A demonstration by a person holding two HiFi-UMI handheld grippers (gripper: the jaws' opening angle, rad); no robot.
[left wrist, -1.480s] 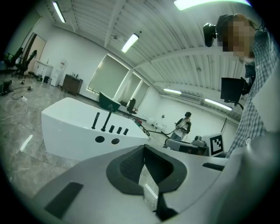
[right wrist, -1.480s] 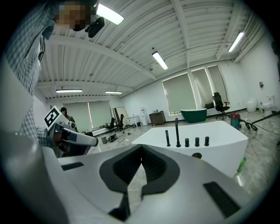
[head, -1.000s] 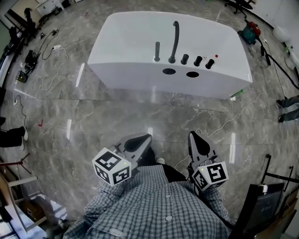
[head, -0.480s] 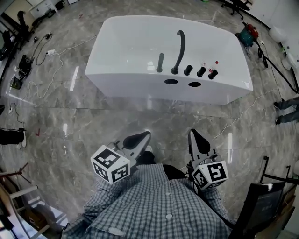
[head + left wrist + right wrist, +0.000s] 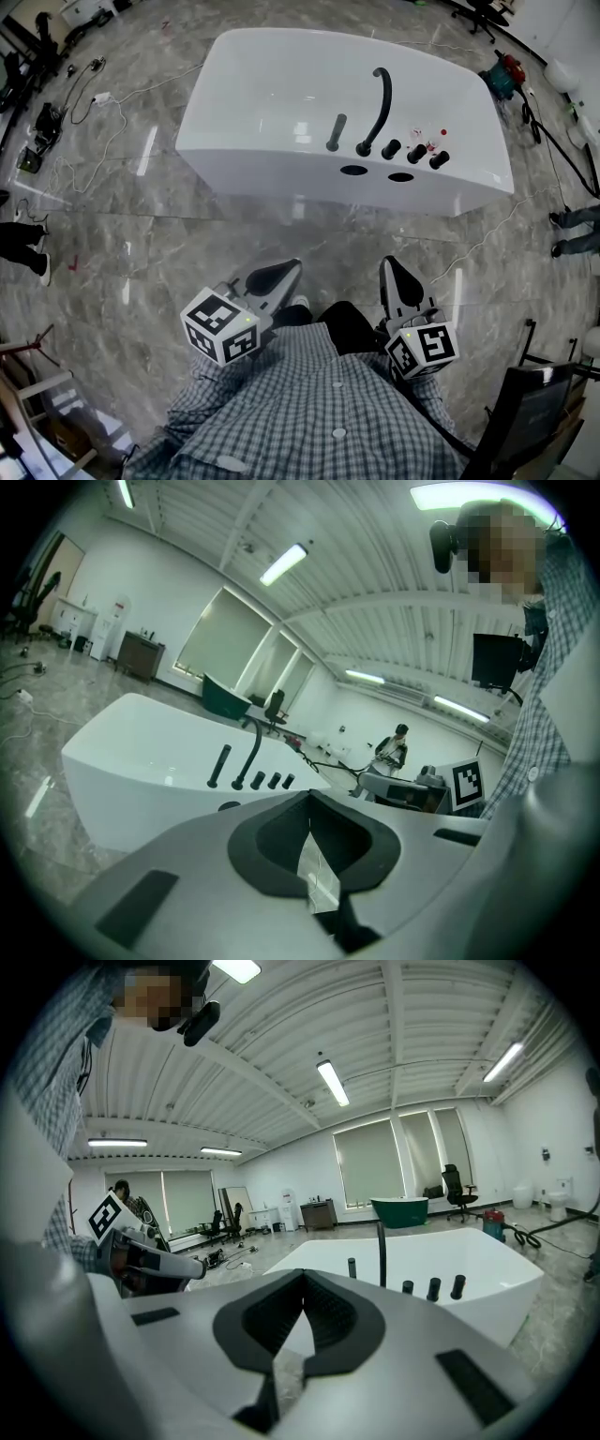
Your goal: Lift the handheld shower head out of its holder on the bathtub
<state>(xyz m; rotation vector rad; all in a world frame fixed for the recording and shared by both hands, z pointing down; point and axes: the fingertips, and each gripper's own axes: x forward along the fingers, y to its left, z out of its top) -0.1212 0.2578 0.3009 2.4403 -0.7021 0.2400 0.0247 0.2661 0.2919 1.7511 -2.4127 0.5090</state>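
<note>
A white bathtub [image 5: 272, 75] stands on the marble floor ahead of me. On its near rim a short black handheld shower head [image 5: 336, 132] stands upright in its holder. Right of it are a tall curved black spout [image 5: 380, 103] and several black knobs [image 5: 413, 154]. My left gripper [image 5: 283, 271] and right gripper [image 5: 388, 269] are held close to my body, well short of the tub, both shut and empty. The left gripper view shows the shower head [image 5: 217, 766] far beyond the jaws. In the right gripper view the shower head [image 5: 352, 1267] is just as distant.
Cables [image 5: 89, 103] trail over the floor left of the tub, and another cable [image 5: 487, 234] runs at its right. A red and green machine [image 5: 504, 62] sits at the far right. People's feet [image 5: 23, 239] show at both side edges. A dark chair [image 5: 530, 412] stands at my right.
The tub has drawn a little closer and its fixtures have shifted right and down in the head view. Both grippers stay shut in front of my body.
</note>
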